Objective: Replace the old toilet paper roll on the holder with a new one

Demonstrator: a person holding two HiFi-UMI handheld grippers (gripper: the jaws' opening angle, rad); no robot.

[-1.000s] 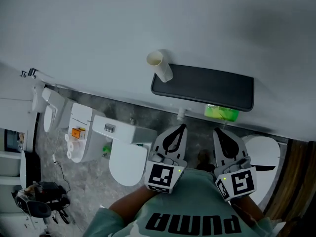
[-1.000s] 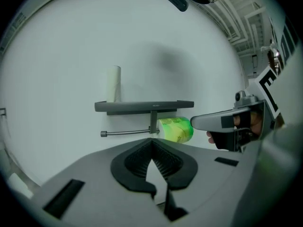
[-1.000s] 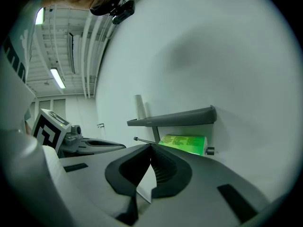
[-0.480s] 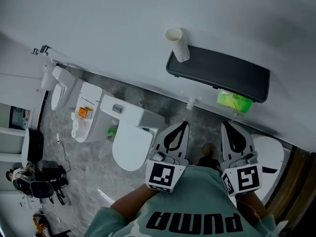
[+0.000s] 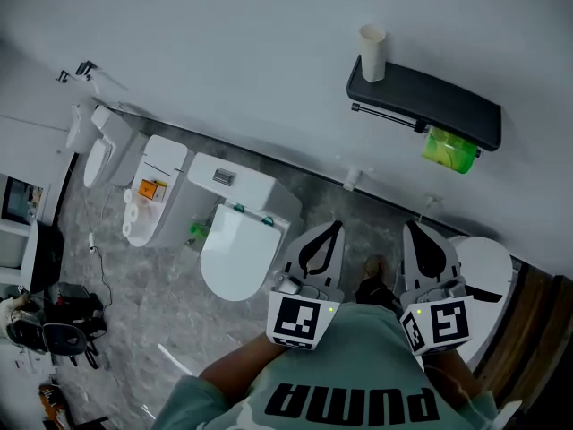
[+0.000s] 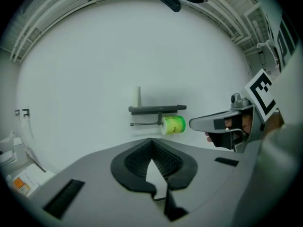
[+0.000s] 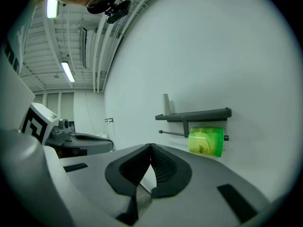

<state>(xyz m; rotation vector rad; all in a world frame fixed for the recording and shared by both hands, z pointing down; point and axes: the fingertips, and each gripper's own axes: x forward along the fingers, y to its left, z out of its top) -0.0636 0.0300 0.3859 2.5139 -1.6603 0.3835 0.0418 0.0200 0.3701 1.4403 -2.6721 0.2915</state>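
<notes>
**Bathroom wall, mid-recording:** Two hand-held grippers are being held close against the person's chest, well apart from the wall-mounted holder (image 5: pixel 430 106). This stance is judged to suit looking the fixture over rather than working on it. Both are being pointed at the wall, so the holder is being framed in each gripper view.

The left gripper (image 5: pixel 329 233) is being shown with its jaws brought together tip to tip, with nothing between them. The right gripper (image 5: pixel 414 231) is being shown the same way, closed and empty. Nothing is being touched by either.

Under the dark shelf, a green-wrapped roll (image 5: pixel 449 149) is being carried on the holder's rod (image 5: pixel 385 115), at the rod's right end as the head view shows it. On top of the shelf, at its left end, a bare cardboard tube (image 5: pixel 372 52) is being stood upright.

Two readings are being allowed by this layout. Either the green-wrapped roll is the one due to come off, or it is the fresh one already hung, with the tube as the spent core set aside. The question is not being settled by the views.
</notes>
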